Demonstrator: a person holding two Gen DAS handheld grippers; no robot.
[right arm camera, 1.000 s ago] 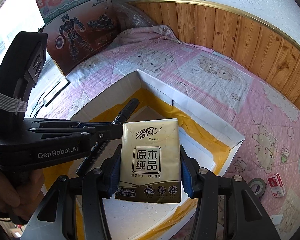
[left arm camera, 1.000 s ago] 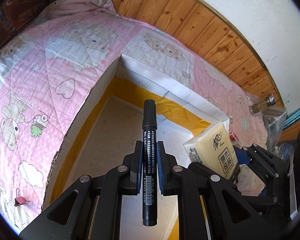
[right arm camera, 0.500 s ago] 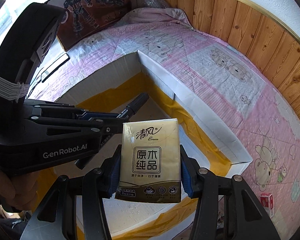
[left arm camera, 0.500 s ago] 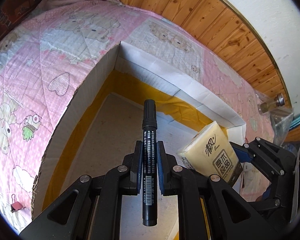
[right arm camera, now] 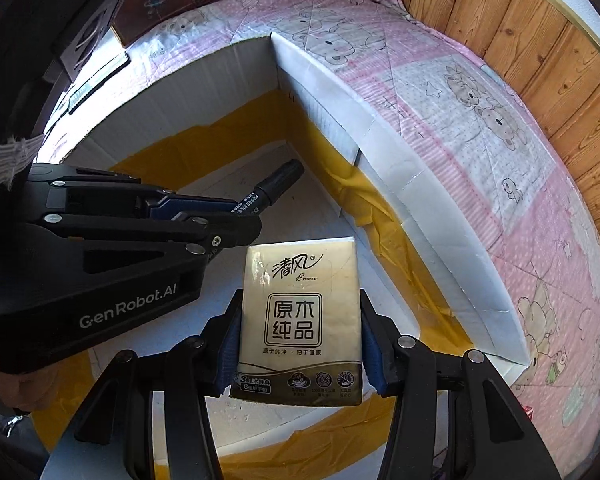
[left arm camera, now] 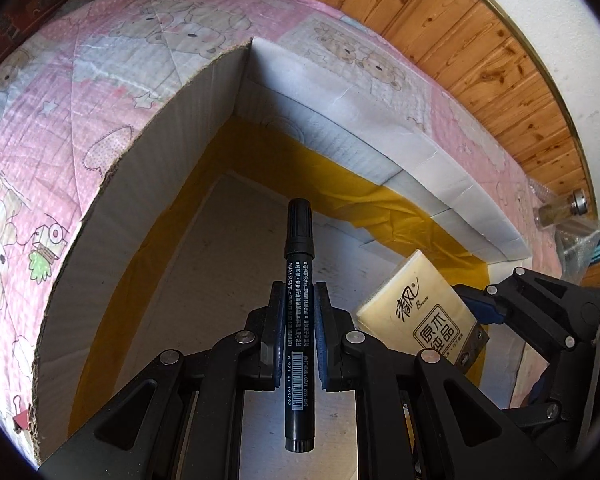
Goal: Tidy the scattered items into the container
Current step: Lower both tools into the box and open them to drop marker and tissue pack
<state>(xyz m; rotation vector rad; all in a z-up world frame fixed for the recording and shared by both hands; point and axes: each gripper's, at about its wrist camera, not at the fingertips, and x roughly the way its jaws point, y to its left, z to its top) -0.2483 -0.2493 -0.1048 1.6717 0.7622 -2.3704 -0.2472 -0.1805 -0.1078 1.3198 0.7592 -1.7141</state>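
My left gripper point(left arm camera: 298, 300) is shut on a black marker pen point(left arm camera: 299, 280), held lengthwise and pointing into the open white box point(left arm camera: 180, 152) with yellow tape along its inner floor edges. My right gripper point(right arm camera: 300, 312) is shut on a beige tissue pack point(right arm camera: 298, 312) with Chinese print, held over the box floor. In the right wrist view the left gripper point(right arm camera: 236, 216) and its marker point(right arm camera: 274, 188) reach in from the left. In the left wrist view the tissue pack point(left arm camera: 424, 312) shows at the right, inside the box.
The box sits on a pink bear-print quilt point(left arm camera: 60, 128) against a wooden wall panel point(left arm camera: 480, 52). A small red binder clip point(left arm camera: 20, 426) lies on the quilt left of the box. A glass jar point(left arm camera: 560, 212) and a plastic bag lie at the far right.
Both grippers have moved forward and down into the box with their items; the box walls now loom larger in both views.
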